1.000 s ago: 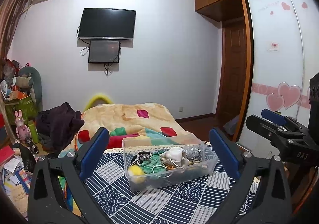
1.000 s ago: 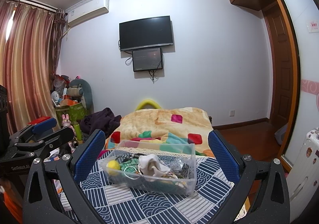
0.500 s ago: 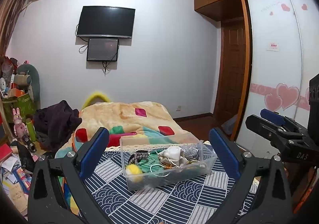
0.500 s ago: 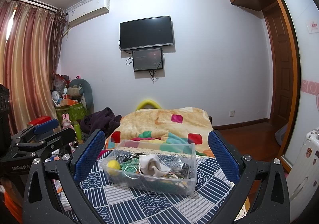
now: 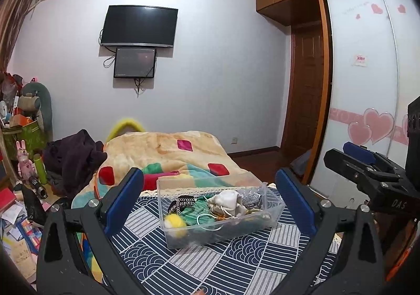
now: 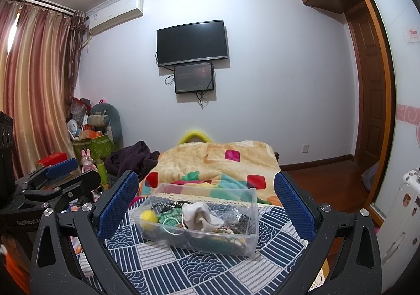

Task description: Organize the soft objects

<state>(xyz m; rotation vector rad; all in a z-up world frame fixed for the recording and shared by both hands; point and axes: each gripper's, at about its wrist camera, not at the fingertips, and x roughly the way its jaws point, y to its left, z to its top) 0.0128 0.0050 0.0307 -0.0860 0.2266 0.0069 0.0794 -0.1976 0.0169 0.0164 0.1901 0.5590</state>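
Note:
A clear plastic bin (image 5: 273,212) (image 6: 244,240) stands on a blue and white patterned cloth (image 5: 210,263) (image 6: 183,266). It holds a yellow pompom (image 5: 174,223) (image 6: 149,216), a white cloth pouch (image 5: 227,203) (image 6: 200,215), a green cloth piece (image 5: 200,212) (image 6: 168,219) and other small items. My left gripper (image 5: 210,203) is open and empty, held in front of the bin. My right gripper (image 6: 206,205) is open and empty, also in front of the bin. Each gripper shows at the edge of the other's view.
A bed with a patchwork blanket (image 5: 168,153) (image 6: 223,161) lies behind the cloth. Dark clothes (image 5: 73,158) and clutter (image 5: 18,190) are on the left. A wardrobe (image 5: 367,85) and a door (image 5: 307,101) stand right. A white suitcase (image 6: 401,213) is at right.
The left gripper's view has drifted slightly, with the bin a little lower and further left. The right gripper's view is almost unchanged. Both grippers stay open.

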